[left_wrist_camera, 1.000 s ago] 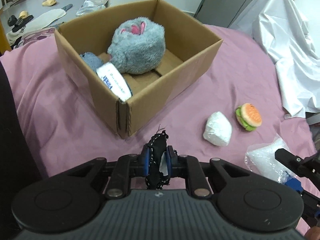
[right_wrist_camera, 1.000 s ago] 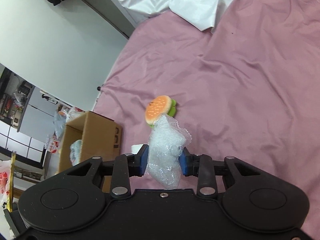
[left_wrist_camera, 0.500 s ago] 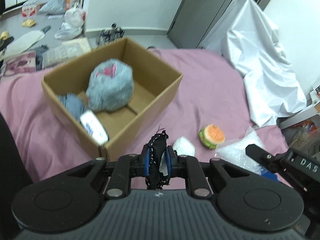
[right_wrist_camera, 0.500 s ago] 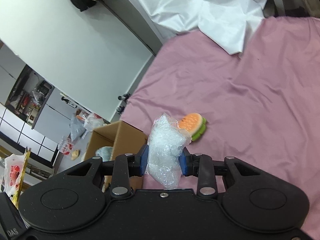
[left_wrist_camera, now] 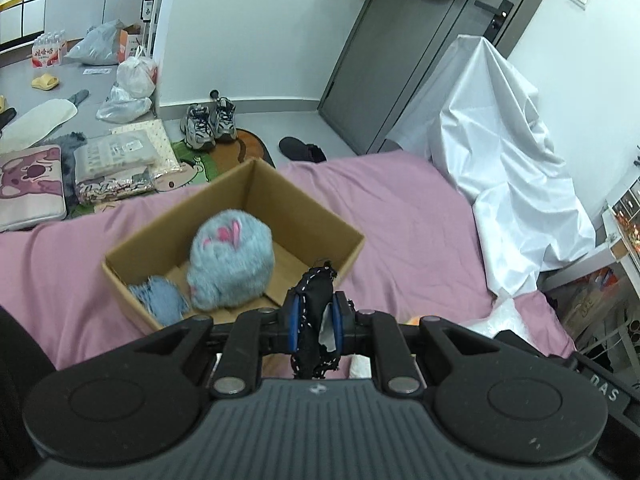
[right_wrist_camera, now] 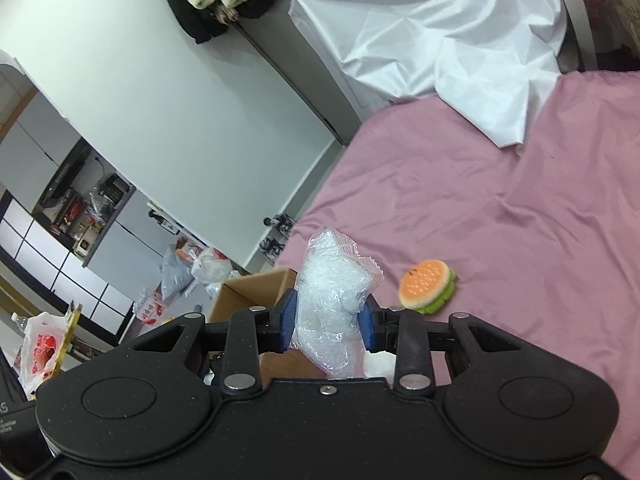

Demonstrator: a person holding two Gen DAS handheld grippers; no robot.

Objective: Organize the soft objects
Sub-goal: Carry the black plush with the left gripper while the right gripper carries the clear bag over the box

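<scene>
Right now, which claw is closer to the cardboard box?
Left, as far as I can judge. The left claw, shut on a black cloth, sits at the cardboard box near edge. The right claw, gripping a clear plastic bag, is off to its side.

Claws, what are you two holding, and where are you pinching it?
The left claw pinches a black fabric piece around its middle. The right claw squeezes a clear plastic bag by its lower half.
</scene>
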